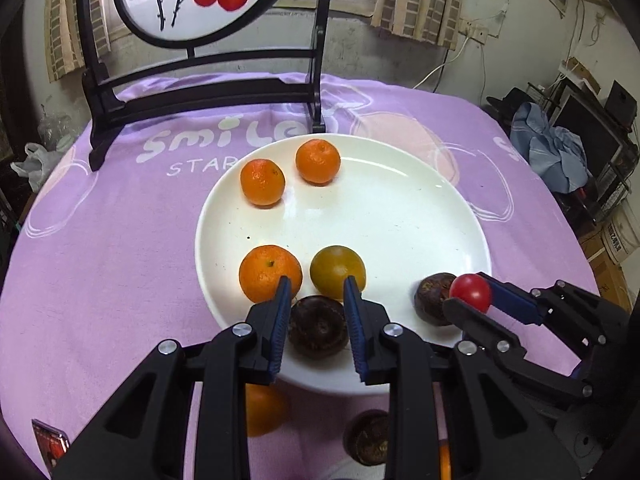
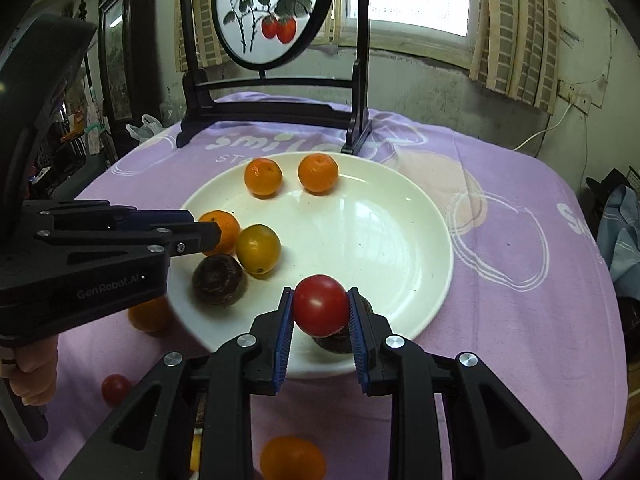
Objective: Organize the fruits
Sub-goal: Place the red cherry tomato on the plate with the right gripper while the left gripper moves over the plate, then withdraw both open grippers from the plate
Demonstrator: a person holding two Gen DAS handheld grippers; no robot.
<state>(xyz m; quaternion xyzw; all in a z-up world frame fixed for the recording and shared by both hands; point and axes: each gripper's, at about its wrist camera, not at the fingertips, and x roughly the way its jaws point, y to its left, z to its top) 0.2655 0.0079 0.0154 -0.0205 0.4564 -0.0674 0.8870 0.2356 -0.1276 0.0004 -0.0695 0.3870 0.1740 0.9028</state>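
The right hand-held gripper (image 2: 320,308) clamps a small glossy red tomato (image 2: 320,305) between its blue ribbed pads and holds it above the near rim of a wide round white ceramic plate (image 2: 380,240), directly over a dark brown wrinkled round fruit (image 2: 334,340) lying there. The left hand-held gripper (image 1: 316,292) is parted and empty, its fingers on either side of a second dark brown fruit (image 1: 317,326), with an orange mandarin (image 1: 270,272) and a yellow-green citrus (image 1: 337,270) just beyond its tips. Two more mandarins sit at the far rim. Judged step: delivering the tomato. The next move calls for carrying it forward and right, past the fruit underneath, to the plate's bare centre, then lowering before opening. Loose fruit lies behind both grippers on the purple-clothed worktop (image 2: 520,320); a black wooden screen stand (image 2: 276,108) bounds the far side
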